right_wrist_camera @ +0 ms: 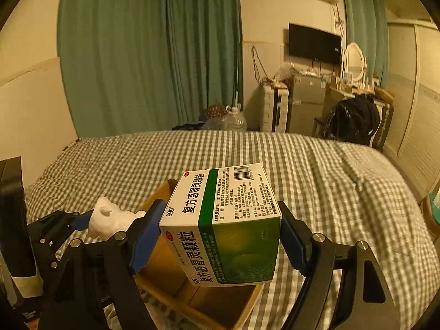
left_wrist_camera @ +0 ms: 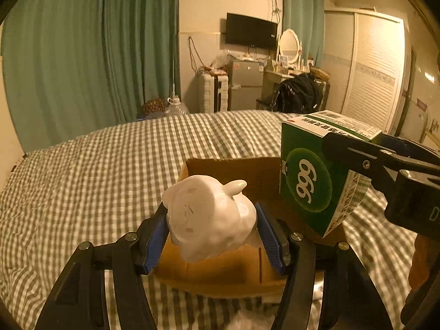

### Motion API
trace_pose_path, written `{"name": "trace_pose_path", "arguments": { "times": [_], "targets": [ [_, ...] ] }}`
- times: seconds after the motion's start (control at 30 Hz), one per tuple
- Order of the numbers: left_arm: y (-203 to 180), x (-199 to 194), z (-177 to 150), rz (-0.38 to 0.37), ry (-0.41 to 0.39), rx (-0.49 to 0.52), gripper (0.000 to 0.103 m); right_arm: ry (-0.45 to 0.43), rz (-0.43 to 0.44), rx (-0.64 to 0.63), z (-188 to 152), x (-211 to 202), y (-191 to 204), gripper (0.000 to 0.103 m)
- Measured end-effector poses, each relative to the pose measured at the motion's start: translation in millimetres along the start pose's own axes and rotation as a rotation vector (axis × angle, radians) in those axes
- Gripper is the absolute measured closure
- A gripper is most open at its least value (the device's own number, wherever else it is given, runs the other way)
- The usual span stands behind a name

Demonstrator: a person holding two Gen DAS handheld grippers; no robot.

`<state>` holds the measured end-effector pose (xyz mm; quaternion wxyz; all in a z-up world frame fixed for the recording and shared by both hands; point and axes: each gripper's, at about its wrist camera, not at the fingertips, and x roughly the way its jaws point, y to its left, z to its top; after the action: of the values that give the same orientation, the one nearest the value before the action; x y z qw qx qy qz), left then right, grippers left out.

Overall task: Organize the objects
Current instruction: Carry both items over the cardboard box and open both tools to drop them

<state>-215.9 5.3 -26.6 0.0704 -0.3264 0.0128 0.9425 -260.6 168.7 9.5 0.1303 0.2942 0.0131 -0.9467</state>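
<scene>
Left to right, placed against the open carton on the checked bed: the left gripper is clamped on a white figurine, held over the carton's near-left part; its blue pads press the two flanks. The figurine looks glossy, hard and brittle, probably slippery on its curves, so a hold across the broad body, clear of the small ear, seems safest. To the right, the right gripper is closed on a medicine box, held above the carton's right side with one pad on each narrow end. The box is likely light, thin card that would dent under a hard squeeze; flat ends suit the grip. It reads "999" in white on a green disc, with "复方感冒灵颗粒" in black and a barcode on the white face
</scene>
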Motion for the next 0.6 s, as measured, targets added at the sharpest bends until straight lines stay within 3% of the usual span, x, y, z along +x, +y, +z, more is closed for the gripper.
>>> {"name": "trace_pose_path", "arguments": {
  "times": [0.23, 0.5, 0.53, 0.6],
  "targets": [
    [-2.0, 51.3, -8.0, -0.016, 0.047, 0.023, 0.040, 0.015, 0.040, 0.008, -4.3, 34.6, -9.8, 0.025],
    [-6.0, 70.0, -17.0, -0.043, 0.090, 0.009, 0.038, 0.029, 0.053, 0.043, -13.6, 38.9, -17.6, 0.020],
    [-4.8, 68.1, -17.6, -0.043, 0.090, 0.003, 0.033, 0.022, 0.036, 0.041, -13.0, 35.0, -18.4, 0.014],
    [-5.0, 62.5, -19.5, -0.030, 0.083, 0.002, 0.021, -0.005, 0.009, 0.036, -11.7, 22.8, -17.5, 0.013]
  ]
}}
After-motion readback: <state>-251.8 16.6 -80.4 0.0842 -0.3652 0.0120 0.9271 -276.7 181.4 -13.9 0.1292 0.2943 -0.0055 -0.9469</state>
